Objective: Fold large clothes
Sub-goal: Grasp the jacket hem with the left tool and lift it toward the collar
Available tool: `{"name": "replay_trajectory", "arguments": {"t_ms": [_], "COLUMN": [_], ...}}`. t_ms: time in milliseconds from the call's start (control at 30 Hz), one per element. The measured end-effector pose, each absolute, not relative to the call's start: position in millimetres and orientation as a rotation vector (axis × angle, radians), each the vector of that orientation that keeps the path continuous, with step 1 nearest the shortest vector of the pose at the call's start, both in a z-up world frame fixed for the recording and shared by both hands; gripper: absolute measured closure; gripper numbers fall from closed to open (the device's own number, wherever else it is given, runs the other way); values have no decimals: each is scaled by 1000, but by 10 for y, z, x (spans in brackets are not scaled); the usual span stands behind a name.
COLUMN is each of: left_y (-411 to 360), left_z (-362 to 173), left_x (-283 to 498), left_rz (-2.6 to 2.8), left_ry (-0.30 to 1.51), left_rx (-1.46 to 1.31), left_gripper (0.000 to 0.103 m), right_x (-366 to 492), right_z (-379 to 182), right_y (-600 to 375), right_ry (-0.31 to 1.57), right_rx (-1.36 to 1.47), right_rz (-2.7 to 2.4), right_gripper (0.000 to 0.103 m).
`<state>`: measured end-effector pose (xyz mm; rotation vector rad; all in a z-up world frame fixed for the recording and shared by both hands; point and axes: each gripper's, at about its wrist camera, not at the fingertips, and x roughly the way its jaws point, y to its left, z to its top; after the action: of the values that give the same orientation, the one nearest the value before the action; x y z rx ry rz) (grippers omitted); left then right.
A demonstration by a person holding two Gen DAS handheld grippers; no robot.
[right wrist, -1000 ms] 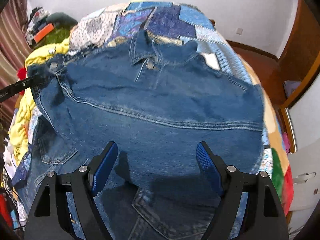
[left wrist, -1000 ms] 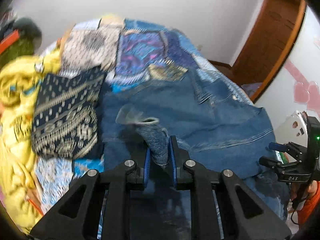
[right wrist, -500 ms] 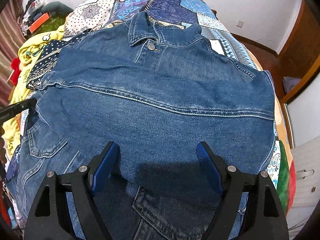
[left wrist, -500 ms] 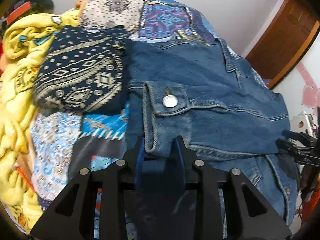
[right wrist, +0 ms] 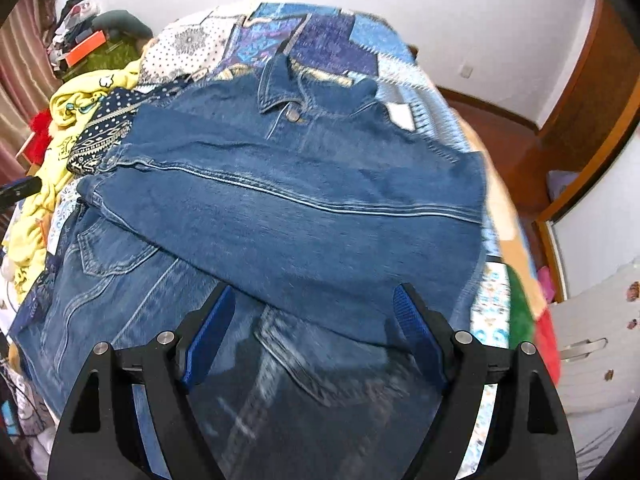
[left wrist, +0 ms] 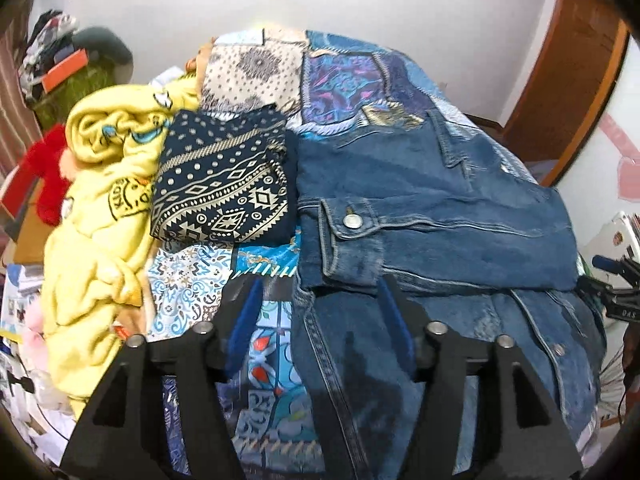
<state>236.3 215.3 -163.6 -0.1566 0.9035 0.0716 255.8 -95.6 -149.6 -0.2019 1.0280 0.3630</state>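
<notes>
A large blue denim jacket (right wrist: 304, 208) is being shown lying on a patchwork quilted bedspread (left wrist: 344, 80), one sleeve folded across its body. The left gripper (left wrist: 320, 320) is being held wide open above the jacket's edge, nothing between its blue pads. The right gripper (right wrist: 312, 328) is likewise being held open and empty over the denim.
</notes>
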Motion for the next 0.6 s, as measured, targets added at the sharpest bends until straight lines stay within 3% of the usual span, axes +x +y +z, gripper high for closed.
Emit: {"name": "replay_trajectory", "arguments": {"t_ms": [100,167,233,600], "left_y": [2069,2025,1999,2140], "left_z": [-1545,-1517,-1531,-2242], "left_x": [2215,2107,1994,1603], "left_rz": [55,58,67,65], "left_ry": [900,906,902,1087], "left_rx": [-152,-152,-156,-367], "left_gripper": [29,16,12,12], "right_x": [2466,2375,2293,1847], "right_z": [-1414,-1375,-1366,-1738], "right_y": [-1089,-1221,-1347,-1942], "right_ry": [1005,997,993,1115], "right_rx": [-188,-166,-144,19], "right_rz": [351,337,324,275], "right_gripper": [24,24,23,22]}}
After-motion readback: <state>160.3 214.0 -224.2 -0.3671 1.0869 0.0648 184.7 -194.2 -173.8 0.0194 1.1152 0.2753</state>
